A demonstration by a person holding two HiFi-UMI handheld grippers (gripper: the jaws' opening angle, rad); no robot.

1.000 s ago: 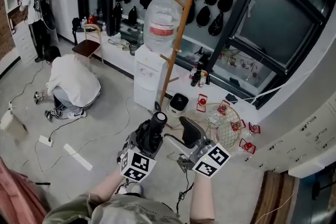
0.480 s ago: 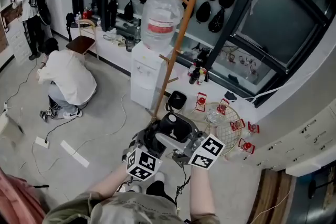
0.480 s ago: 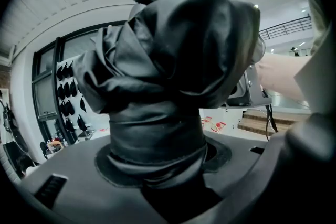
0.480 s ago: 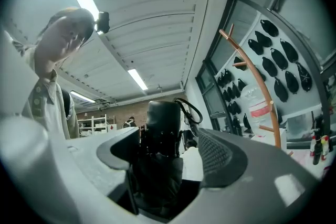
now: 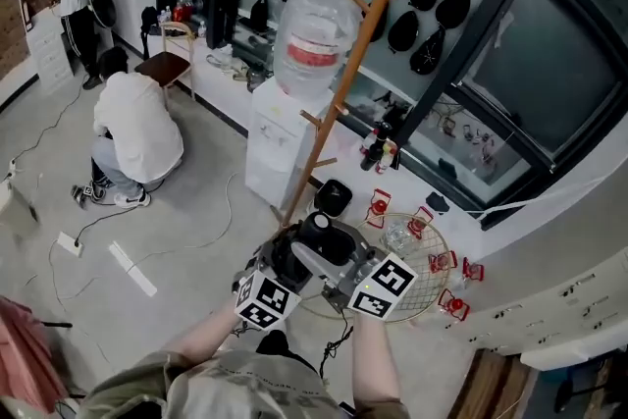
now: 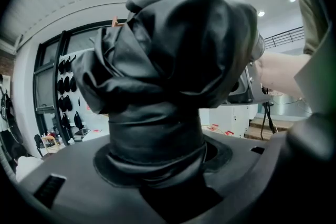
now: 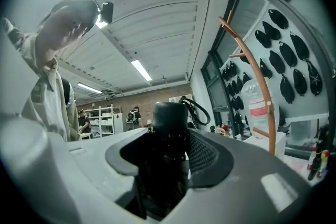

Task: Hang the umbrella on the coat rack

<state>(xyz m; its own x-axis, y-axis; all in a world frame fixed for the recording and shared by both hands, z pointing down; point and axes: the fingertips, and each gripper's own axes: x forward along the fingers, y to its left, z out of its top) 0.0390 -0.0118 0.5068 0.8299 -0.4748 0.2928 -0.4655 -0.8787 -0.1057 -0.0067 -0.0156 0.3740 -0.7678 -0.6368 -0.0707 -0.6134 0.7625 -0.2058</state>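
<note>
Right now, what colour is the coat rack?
The coat rack is orange-brown wood, clearest in the head view.

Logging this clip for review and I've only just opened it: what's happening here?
A person holds a folded black umbrella with both grippers. The left gripper is clamped on the bundled canopy. The right gripper has just been closing its jaws on the handle end, which sits between them. The wooden coat rack stands ahead beside a water dispenser, and the umbrella is not yet hung on it.
</note>
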